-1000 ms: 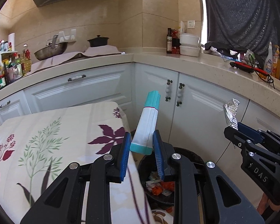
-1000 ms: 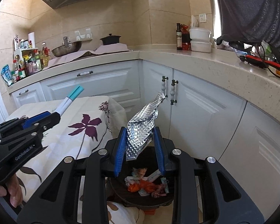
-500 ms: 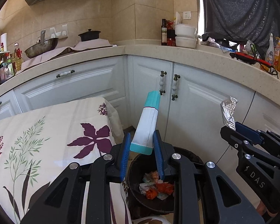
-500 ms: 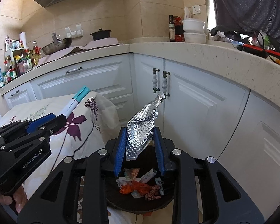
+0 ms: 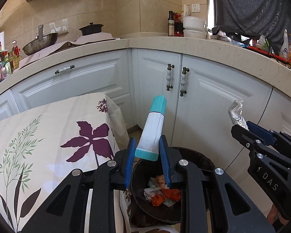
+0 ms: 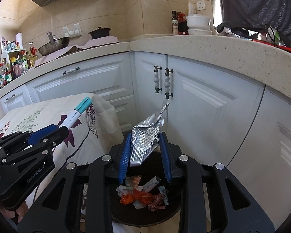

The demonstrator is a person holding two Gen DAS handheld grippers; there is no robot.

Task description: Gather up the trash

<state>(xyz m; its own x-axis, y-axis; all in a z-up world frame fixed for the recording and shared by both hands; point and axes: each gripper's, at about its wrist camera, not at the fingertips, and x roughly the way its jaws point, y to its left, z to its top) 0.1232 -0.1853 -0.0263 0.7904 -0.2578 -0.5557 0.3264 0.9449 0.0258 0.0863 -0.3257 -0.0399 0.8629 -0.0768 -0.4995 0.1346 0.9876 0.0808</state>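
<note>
White kitchen cabinets (image 5: 99,81) under a speckled beige countertop (image 5: 213,46) wrap the corner where this rubbish run comes to its delivery point. A tabletop draped in a cream cloth printed with purple flowers (image 5: 48,136) stands just beside a round black trash bin (image 6: 126,213) on the floor, already littered with orange wrappers and scraps of paper.

Both hand-held tools hang over the bin's mouth. The left gripper (image 5: 147,155) has its blue-padded fingers pinching the lower end of a white tube with a teal cap (image 5: 152,132), which tilts up and away towards the cabinet doors. The right gripper (image 6: 145,153), close alongside, has its fingers closed on a crumpled sheet of embossed silver foil (image 6: 145,139), its loose corner also pointing upward.

Judged from this, the collecting is done for these two pieces and the step in hand is the drop. The next move calls for spreading each pair of fingers while the items sit over the opening; the tube's long upper end leans past the rim, so a slight tip downward first would help it fall inside, not beside the bin.
</note>
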